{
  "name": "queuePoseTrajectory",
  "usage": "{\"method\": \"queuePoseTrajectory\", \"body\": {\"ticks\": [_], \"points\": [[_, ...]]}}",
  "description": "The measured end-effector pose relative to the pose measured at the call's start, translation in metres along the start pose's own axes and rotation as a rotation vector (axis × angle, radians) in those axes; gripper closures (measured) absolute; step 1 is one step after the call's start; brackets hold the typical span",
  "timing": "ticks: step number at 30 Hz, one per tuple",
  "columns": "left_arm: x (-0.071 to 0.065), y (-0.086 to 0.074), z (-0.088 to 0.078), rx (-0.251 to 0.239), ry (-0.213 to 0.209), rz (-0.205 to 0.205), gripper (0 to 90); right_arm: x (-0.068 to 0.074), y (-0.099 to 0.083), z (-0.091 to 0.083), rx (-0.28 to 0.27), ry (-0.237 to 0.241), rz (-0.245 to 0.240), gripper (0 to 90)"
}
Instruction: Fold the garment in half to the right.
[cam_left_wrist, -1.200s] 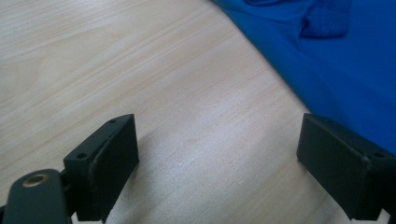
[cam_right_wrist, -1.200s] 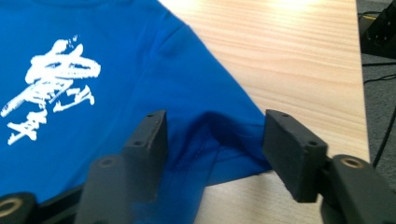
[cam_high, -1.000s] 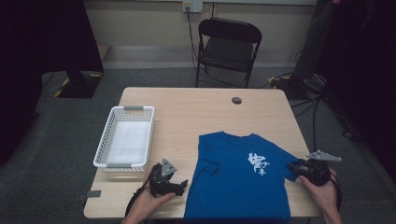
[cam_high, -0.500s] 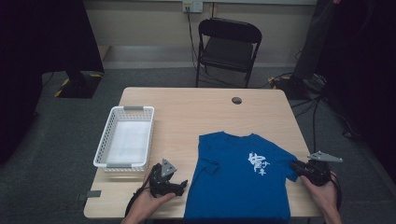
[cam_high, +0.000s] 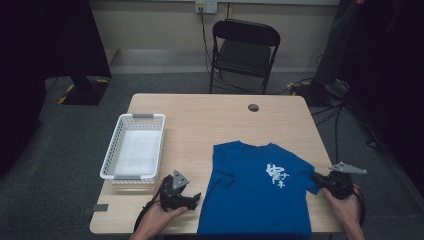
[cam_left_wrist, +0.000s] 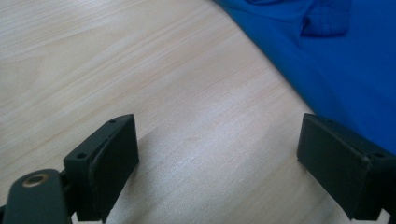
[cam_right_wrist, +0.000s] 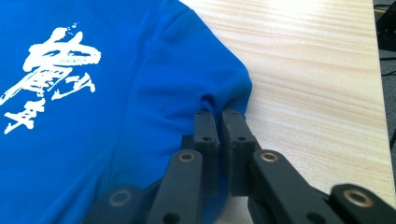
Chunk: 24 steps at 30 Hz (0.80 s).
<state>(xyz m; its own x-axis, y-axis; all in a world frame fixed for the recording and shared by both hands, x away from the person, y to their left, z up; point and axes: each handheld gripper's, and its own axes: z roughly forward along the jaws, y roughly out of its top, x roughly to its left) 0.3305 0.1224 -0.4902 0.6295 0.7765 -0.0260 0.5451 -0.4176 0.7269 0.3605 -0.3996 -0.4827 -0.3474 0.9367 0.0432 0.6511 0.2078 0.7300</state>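
A blue T-shirt (cam_high: 257, 192) with white lettering (cam_high: 276, 175) lies flat on the wooden table (cam_high: 210, 120), its hem at the front edge. My right gripper (cam_high: 316, 178) has just been closing and is now shut on the edge of the shirt's right sleeve (cam_right_wrist: 212, 100), the cloth pinched between its jaws. My left gripper (cam_high: 196, 198) rests on the table just left of the shirt's side, jaws wide apart with bare wood between them (cam_left_wrist: 219, 158); the shirt (cam_left_wrist: 336, 70) lies beside its right jaw, untouched. A hand holds each gripper.
A white plastic basket (cam_high: 134, 147) stands at the table's left. A small dark round disc (cam_high: 253, 107) sits near the far edge. A black folding chair (cam_high: 244, 50) stands behind the table. Cables run over the floor at the right.
The right gripper's jaws have come together on the sleeve edge. Both hands kept their places and the shirt lies as before.
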Motion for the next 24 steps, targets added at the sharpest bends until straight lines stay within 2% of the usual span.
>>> {"method": "queuePoseTrajectory", "body": {"ticks": [6, 17, 24], "points": [[0.000, 0.000, 0.000, 0.000, 0.000, 0.000, 12.1, 0.004, 0.003, -0.007, -0.032, -0.003, -0.005, 85.7], [0.000, 0.000, 0.000, 0.000, 0.000, 0.000, 12.1, 0.017, 0.010, -0.015, -0.075, 0.010, -0.027, 85.6], [0.000, 0.000, 0.000, -0.001, 0.000, 0.000, 12.0, 0.030, 0.018, -0.017, -0.091, 0.023, -0.057, 85.4]]}}
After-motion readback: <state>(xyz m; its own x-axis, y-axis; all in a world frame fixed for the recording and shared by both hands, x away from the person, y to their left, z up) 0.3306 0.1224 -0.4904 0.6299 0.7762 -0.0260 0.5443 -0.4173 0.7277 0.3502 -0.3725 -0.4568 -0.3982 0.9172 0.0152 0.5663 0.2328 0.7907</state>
